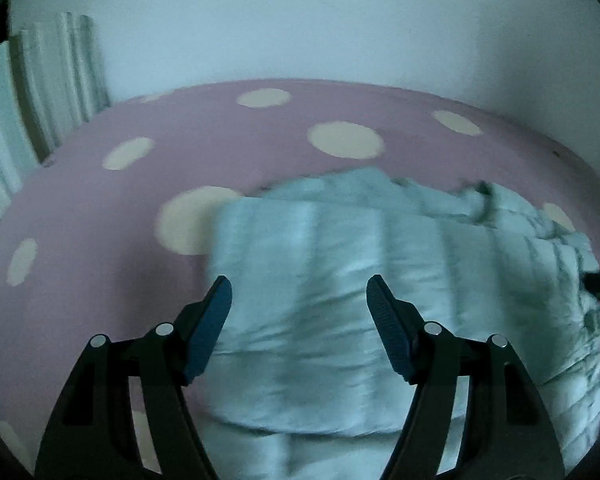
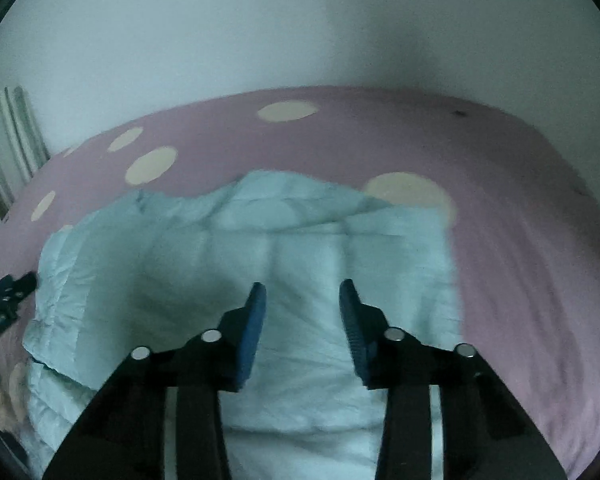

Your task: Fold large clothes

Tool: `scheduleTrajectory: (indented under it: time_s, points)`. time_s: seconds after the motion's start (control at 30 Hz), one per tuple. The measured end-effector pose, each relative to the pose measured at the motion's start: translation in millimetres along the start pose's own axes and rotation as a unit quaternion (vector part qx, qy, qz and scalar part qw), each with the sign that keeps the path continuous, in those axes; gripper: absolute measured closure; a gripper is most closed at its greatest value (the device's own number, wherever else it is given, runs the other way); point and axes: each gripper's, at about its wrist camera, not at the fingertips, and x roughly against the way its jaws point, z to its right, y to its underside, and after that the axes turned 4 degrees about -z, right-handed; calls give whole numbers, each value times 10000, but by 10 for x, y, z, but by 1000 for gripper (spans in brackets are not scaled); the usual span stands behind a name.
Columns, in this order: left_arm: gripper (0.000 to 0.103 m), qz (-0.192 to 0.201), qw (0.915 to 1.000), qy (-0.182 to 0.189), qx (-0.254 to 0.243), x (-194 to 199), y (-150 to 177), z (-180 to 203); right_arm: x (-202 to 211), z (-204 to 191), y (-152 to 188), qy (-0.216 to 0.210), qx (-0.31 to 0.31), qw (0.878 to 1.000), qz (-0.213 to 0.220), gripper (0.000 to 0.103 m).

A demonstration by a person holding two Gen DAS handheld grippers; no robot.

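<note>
On the purple spotted bed [image 1: 100, 208], a puffy pale blue jacket [image 1: 340, 280] is seen lying past both grippers. The left gripper [image 1: 299, 292] and right gripper [image 2: 302, 298] are held apart, holding nothing. White slats [image 1: 40, 92] beside the bed are shown clearest in the left view.

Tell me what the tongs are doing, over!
Left tongs open, empty. Right tongs open, empty. Pale blue quilted garment partly folded on the polka-dot bedspread. Nothing blocking.
</note>
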Motion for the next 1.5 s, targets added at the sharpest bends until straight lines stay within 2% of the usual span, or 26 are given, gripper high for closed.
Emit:
scheduleTrajectory:
  time_s: [0.13,0.2,0.27,0.43,0.57,0.67,0.77,0.87,0.97,1.03,1.13,1.27,1.4,1.5]
  points:
    - [33,-383,9986,-250,-283,-360,15,317,-405,-170,-5,-38,90,9993,-352,66]
    - [32,-615,9969,-345,-360,-576,57,368,-651,-183,58,-1,84,9977,-666,66]
    - [31,-658,9964,-368,-379,-664,139,378,-734,-164,114,-30,52,9974,-715,67]
    - [32,-449,9967,-562,-384,-439,132,401,-536,-181,60,3,66,9985,-542,67]
    - [32,-150,9988,-373,-292,-146,288,421,-230,-279,184,-268,164,9992,-248,65]
    - [32,-309,9982,-259,-436,-220,394,485,-187,-376,312,-459,354,9978,-313,65]
    - [31,-492,9963,-374,-592,-388,458,531,-414,-506,417,-287,602,9962,-558,65]
    - [31,-586,9964,-330,-509,-464,488,519,-559,-519,465,-206,666,9953,-668,64]
    - [33,-464,9971,-251,-552,-268,413,511,-426,-518,401,-241,703,9956,-569,65]
    - [33,-235,9985,-222,-436,-148,303,428,-310,-451,312,-318,555,9971,-411,65]
    - [33,-32,9993,-277,-255,-159,77,305,-298,-329,98,-326,306,9986,-265,65]
    - [33,-302,9985,-415,-194,-486,-77,230,-457,-278,-38,-228,209,9992,-254,65]
    - [31,-692,9953,-453,-498,-812,-50,283,-834,-349,-3,-161,301,9967,-732,64]
    - [30,-688,9950,-490,-537,-865,-59,288,-891,-386,9,-70,360,9968,-714,64]
